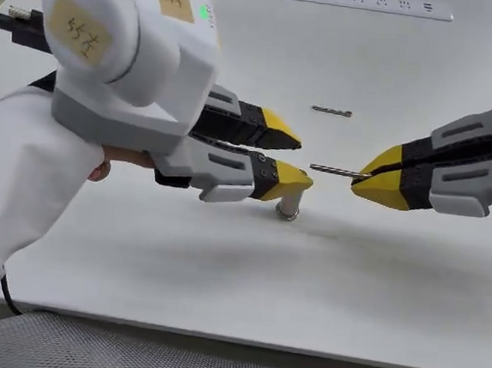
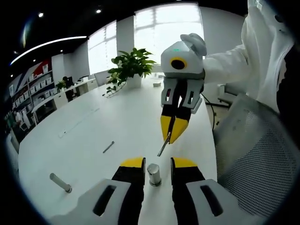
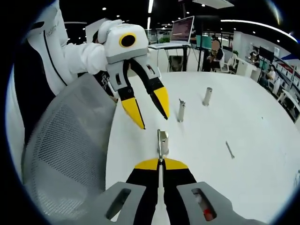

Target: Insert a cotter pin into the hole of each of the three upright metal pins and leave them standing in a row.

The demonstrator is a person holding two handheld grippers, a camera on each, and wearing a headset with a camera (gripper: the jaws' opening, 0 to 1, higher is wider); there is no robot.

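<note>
Left tool [image 2: 157, 162] spread around cylindrical metal pin [image 2: 153, 174]; right tool [image 3: 160, 162] pinching thin cotter pin [image 1: 338, 170].

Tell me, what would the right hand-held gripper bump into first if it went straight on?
Likely the short upright silver metal pin; the thin cotter pin clamped in the right hand-held gripper aims at it, though depth is unclear.
</note>
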